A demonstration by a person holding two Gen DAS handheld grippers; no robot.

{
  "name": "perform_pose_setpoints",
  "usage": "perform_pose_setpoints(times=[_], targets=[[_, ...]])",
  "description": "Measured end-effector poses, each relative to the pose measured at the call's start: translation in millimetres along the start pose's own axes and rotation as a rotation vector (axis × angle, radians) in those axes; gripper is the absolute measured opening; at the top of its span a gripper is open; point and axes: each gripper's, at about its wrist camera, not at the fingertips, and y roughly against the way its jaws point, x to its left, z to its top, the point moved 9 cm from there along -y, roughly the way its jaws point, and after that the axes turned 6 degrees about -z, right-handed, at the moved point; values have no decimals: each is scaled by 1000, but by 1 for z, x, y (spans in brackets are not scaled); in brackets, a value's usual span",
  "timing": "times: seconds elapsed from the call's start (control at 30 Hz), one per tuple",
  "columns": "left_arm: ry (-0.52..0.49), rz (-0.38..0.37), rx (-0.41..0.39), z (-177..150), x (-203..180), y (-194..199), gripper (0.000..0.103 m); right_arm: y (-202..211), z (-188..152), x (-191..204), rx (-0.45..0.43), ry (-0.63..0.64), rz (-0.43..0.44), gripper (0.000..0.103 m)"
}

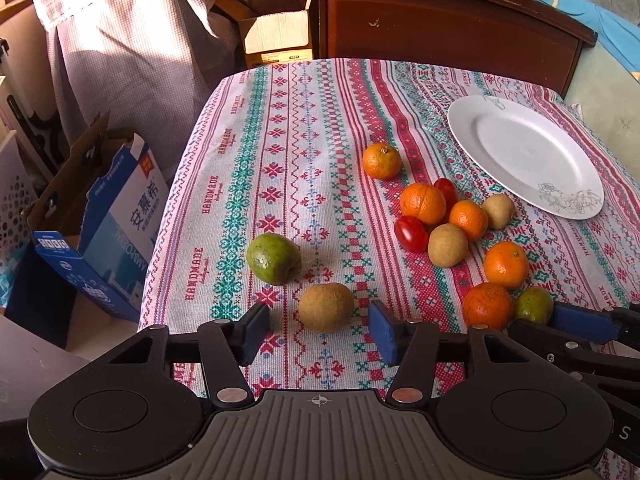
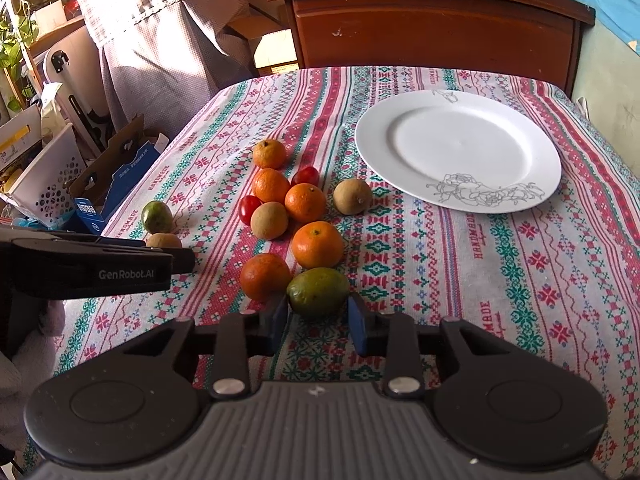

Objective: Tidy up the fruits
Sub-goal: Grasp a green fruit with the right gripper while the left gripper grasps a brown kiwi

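Currently, left gripper (image 1: 320, 330): fingers stood wide apart, holding nothing, on either side of the brown kiwi (image 1: 326, 307) but not touching it.
Brown kiwi: lay on the counter (image 1: 280, 128), long axis across the gripper.
Right gripper (image 2: 318, 322): fingers were open around the green fruit (image 2: 318, 292), with contact not clear.
Green fruit: lay crosswise, beside an orange (image 2: 265, 276).
Plate (image 2: 552, 168): far right, without fruit.
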Motion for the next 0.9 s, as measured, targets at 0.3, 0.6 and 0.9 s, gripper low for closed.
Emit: perform_pose_setpoints(times=[0.3,0.6,0.9], targets=[[90,-66,-30,1,12,3,34,0,0,-2,2,-9,-1,32],[89,-84,-47,-2,14,6,37,-1,0,-2,10,-20,1,32],[26,-65,-59,-3,6,5,28,0,0,0,10,-17,10,32]])
